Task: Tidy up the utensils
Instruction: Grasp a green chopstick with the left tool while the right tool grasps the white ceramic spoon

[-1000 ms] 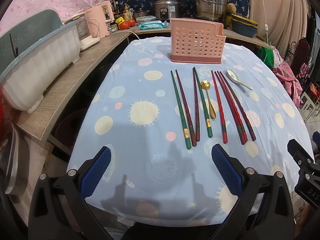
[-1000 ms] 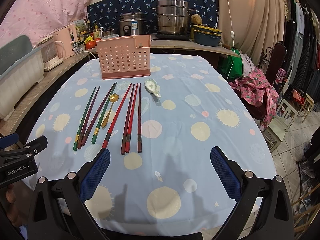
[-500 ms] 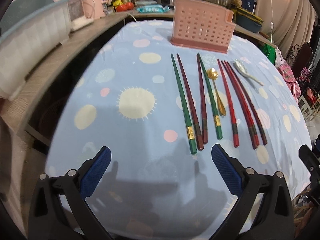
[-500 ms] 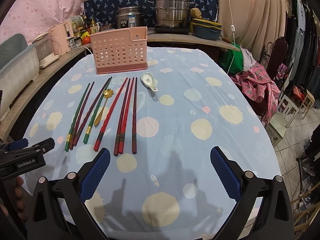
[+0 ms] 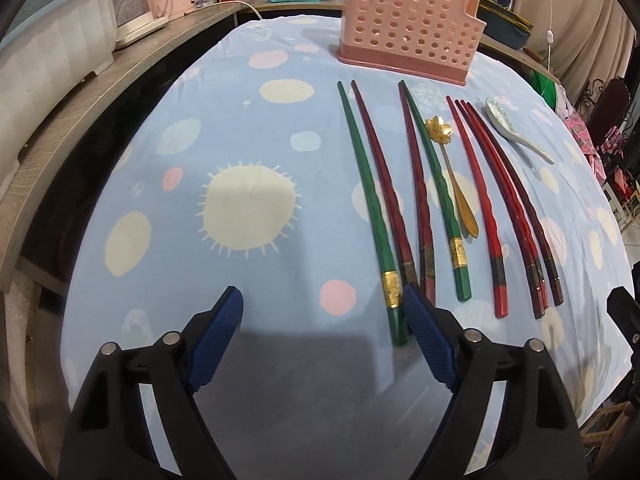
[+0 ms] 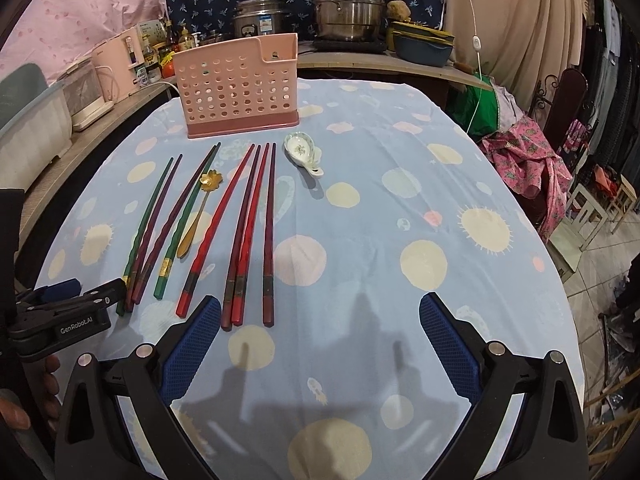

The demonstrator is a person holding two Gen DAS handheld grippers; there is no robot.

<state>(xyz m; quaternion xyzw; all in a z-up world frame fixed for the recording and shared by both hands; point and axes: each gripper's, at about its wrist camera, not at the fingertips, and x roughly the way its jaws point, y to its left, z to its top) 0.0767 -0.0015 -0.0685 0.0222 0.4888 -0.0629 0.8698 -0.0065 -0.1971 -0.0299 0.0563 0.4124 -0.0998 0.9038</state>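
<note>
Left gripper [image 5: 322, 312] agape beside green chopstick [image 5: 370, 216]; table edge [image 5: 132, 128] leftward

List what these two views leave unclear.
- Holder inside: both views show only its perforated front wall, so its contents cannot be told.
- Dark red chopstick near end: left view, hidden behind the left tongs pad.
- Left tongs' contact with the green chopstick: unclear in both views.
- Cooker label: right view, too small.
</note>
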